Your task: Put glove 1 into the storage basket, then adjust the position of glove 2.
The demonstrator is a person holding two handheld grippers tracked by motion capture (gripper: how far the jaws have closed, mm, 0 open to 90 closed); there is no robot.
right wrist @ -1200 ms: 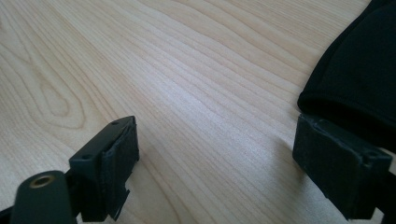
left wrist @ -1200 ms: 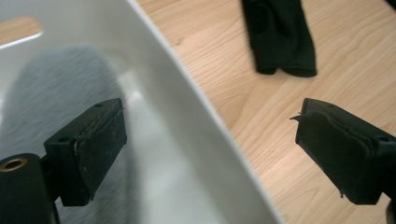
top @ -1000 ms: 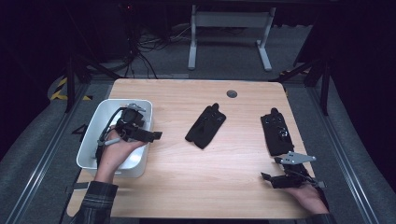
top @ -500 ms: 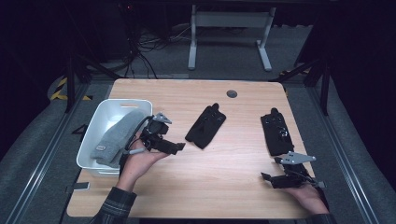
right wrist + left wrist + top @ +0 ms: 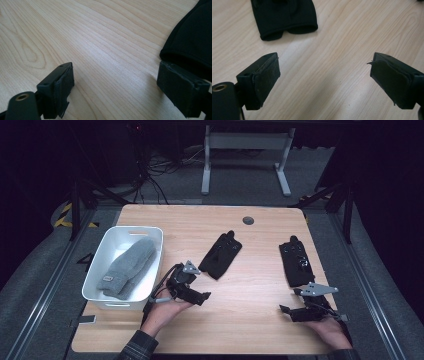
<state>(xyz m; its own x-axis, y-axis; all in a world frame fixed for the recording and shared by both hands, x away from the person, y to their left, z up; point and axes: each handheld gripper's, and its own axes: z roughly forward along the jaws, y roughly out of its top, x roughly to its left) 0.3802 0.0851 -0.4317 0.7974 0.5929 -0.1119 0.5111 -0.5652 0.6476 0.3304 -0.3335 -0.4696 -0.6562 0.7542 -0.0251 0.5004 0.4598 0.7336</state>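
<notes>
The left tool (image 5: 192, 287), its jaws wide apart and empty, points at the middle black glove (image 5: 221, 255), which lies on the surface (image 5: 250, 320) just ahead, its long axis slanting away to the right. The right tool (image 5: 307, 304) is open beside the other black glove (image 5: 296, 262). Half a second ago the left tool was nearer the white bin (image 5: 107, 251), where a grey mitten (image 5: 127, 267) lies.

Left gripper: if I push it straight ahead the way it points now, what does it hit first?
Probably the near black glove: its cuff lies just past the open left gripper, with bare table between.
</notes>
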